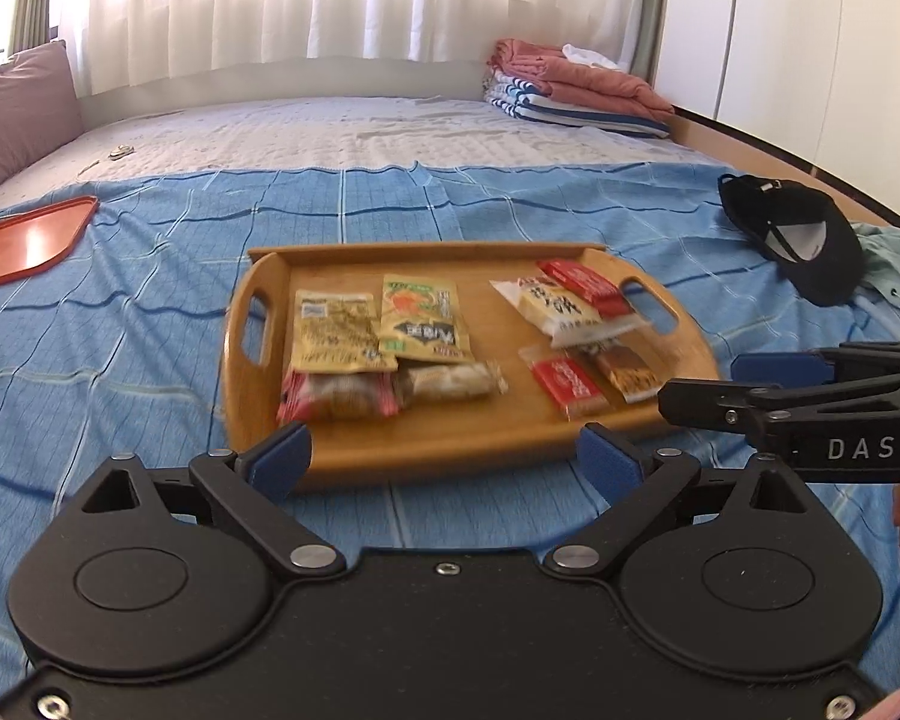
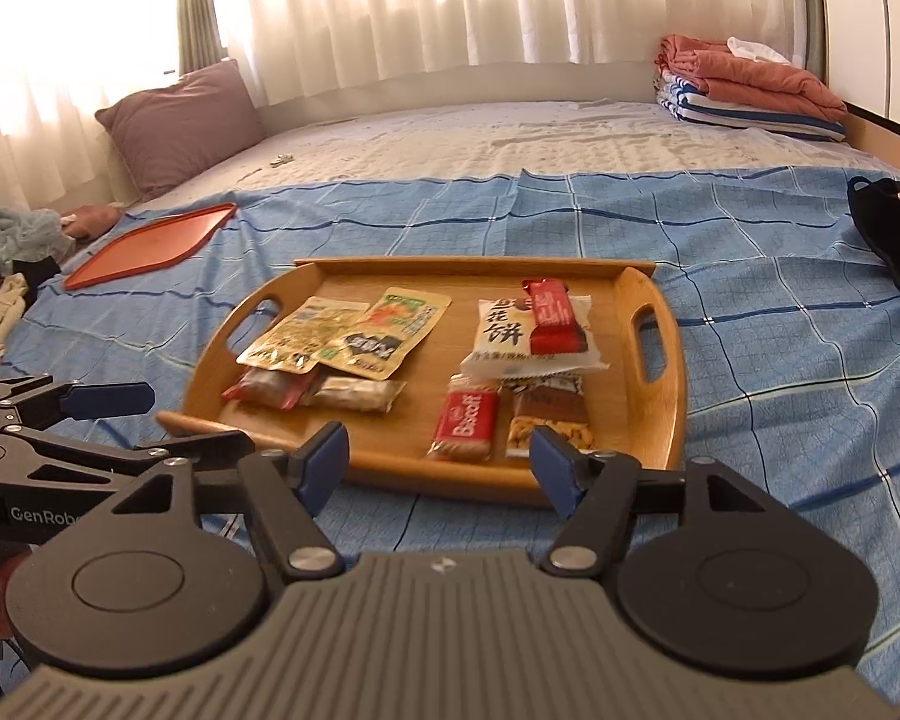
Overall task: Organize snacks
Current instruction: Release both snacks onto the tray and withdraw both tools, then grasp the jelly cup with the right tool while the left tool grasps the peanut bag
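Note:
A wooden tray [image 1: 450, 450] [image 2: 666, 360] with cut-out handles lies on the blue checked bedspread and holds several snack packets. On its left side are two yellow pouches [image 1: 336, 330] [image 2: 306, 339] over wrapped bars [image 1: 444, 381] [image 2: 354, 393]. On its right side are a white cake packet [image 1: 561, 306] [image 2: 510, 330], red biscuit packets [image 1: 570, 384] [image 2: 465, 423] and a brown bar [image 2: 549, 417]. My left gripper [image 1: 444, 459] hangs open just short of the tray's near edge, nothing between its pads. My right gripper [image 2: 441, 462] is open over the near edge, empty.
An orange tray [image 1: 24, 243] [image 2: 150, 237] lies at the far left of the bedspread. A black cap [image 1: 804, 234] [image 2: 894, 222] sits at the right, folded bedding [image 1: 570, 87] [image 2: 744, 84] at the far right, a mauve pillow [image 2: 180, 120] far left.

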`<state>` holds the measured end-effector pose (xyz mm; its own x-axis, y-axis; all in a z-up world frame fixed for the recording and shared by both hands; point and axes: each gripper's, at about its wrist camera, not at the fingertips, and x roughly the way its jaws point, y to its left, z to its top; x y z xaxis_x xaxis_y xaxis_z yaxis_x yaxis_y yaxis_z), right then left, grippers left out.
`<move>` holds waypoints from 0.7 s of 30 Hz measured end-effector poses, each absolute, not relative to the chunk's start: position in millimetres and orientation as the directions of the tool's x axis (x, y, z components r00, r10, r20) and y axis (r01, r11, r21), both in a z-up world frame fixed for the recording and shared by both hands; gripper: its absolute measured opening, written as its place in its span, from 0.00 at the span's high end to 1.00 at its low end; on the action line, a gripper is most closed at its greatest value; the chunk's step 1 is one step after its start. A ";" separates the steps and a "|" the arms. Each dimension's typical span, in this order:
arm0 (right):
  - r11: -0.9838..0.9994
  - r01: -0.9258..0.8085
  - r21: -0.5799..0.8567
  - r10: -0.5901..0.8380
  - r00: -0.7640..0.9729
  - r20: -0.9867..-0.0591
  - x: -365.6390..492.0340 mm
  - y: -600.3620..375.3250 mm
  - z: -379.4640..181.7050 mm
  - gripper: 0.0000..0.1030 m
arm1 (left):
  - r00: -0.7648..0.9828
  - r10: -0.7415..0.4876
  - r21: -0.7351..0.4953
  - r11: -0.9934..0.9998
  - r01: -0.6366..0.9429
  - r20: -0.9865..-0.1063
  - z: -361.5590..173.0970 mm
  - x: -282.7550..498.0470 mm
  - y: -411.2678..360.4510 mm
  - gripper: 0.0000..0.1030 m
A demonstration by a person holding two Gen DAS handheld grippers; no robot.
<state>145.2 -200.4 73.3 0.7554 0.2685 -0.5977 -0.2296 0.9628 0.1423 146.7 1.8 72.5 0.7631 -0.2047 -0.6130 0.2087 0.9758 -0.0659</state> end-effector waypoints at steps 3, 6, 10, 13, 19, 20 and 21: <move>0.960 -0.249 0.129 0.276 0.754 -0.596 128.5 -195.8 73.2 0.22 | 0.768 -0.205 -0.058 0.975 0.215 -0.607 71.5 128.2 8.8 0.07; 0.957 -0.265 0.122 0.284 0.748 -0.601 114.1 -193.1 70.6 0.22 | 0.783 -0.189 -0.027 0.976 0.215 -0.592 69.5 109.6 15.1 0.06; 0.954 -0.293 0.065 0.268 0.736 -0.621 99.4 -186.7 64.1 0.21 | 0.790 -0.185 -0.009 0.975 0.221 -0.584 65.4 91.6 21.9 0.06; 0.950 -0.308 0.046 0.267 0.731 -0.628 89.9 -183.6 59.7 0.21 | 0.793 -0.189 -0.003 0.973 0.230 -0.579 62.3 79.7 25.7 0.06; 0.945 -0.328 -0.007 0.245 0.719 -0.650 80.8 -176.0 45.5 0.20 | 0.800 -0.180 0.034 0.969 0.243 -0.573 53.0 59.9 28.6 0.05; 0.944 -0.330 -0.010 0.244 0.717 -0.653 80.4 -175.1 42.6 0.20 | 0.801 -0.175 0.041 0.970 0.241 -0.573 51.0 57.5 29.3 0.05; 0.944 -0.331 -0.010 0.244 0.715 -0.655 79.8 -174.4 40.5 0.20 | 0.802 -0.170 0.047 0.970 0.239 -0.573 48.6 55.6 29.8 0.05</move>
<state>79.8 -174.4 40.5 0.7150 0.2440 -0.6552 -0.3312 0.9435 -0.0101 55.6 29.8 48.6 0.8017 -0.1698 -0.5730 0.2389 0.9699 0.0467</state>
